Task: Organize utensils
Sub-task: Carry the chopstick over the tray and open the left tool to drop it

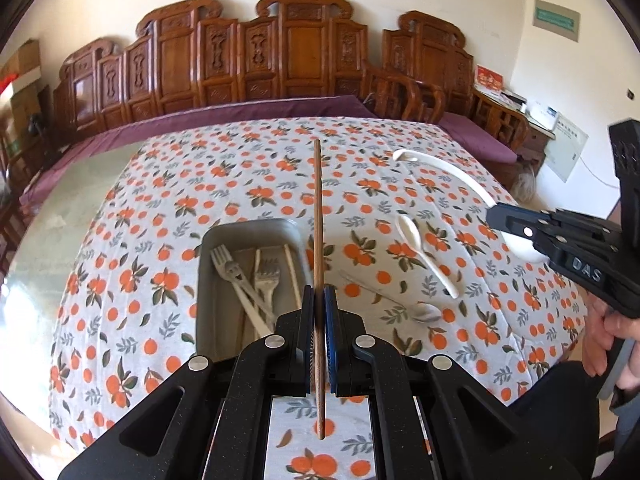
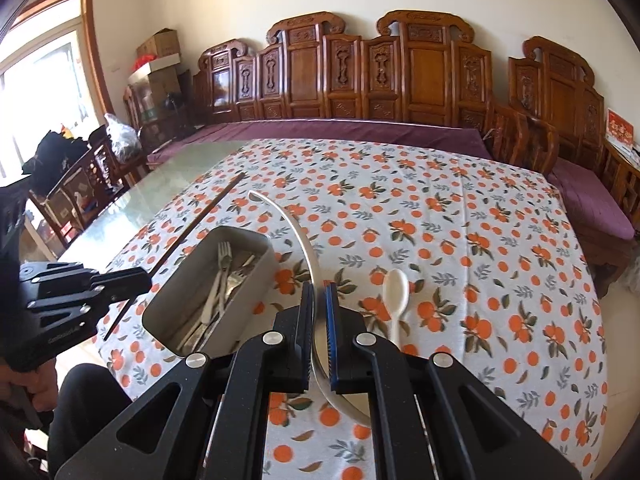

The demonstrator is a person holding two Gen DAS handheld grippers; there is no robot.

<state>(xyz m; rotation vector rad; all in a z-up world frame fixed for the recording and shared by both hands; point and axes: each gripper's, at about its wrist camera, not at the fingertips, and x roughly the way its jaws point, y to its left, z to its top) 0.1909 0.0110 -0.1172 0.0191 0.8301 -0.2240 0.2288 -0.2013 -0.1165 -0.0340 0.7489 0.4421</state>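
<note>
My left gripper [image 1: 319, 294] is shut on a brown wooden chopstick [image 1: 318, 216] and holds it above the table, just right of the grey utensil box [image 1: 208, 240]. The box holds forks [image 1: 236, 276] and pale chopsticks. My right gripper [image 2: 319, 292] is shut on a large white ladle [image 2: 298, 228], also in the left wrist view [image 1: 444, 168], held right of the box [image 2: 256, 280]. A small white spoon [image 1: 424, 252] and a clear plastic spoon [image 1: 424, 314] lie on the cloth. The white spoon also shows in the right wrist view [image 2: 396, 296].
The table has an orange-print cloth [image 1: 240, 168] with bare glass [image 1: 80, 200] at its left side. A carved wooden bench [image 1: 280, 60] with a purple cushion runs behind the table. Chairs and boxes stand at the far left [image 2: 80, 184].
</note>
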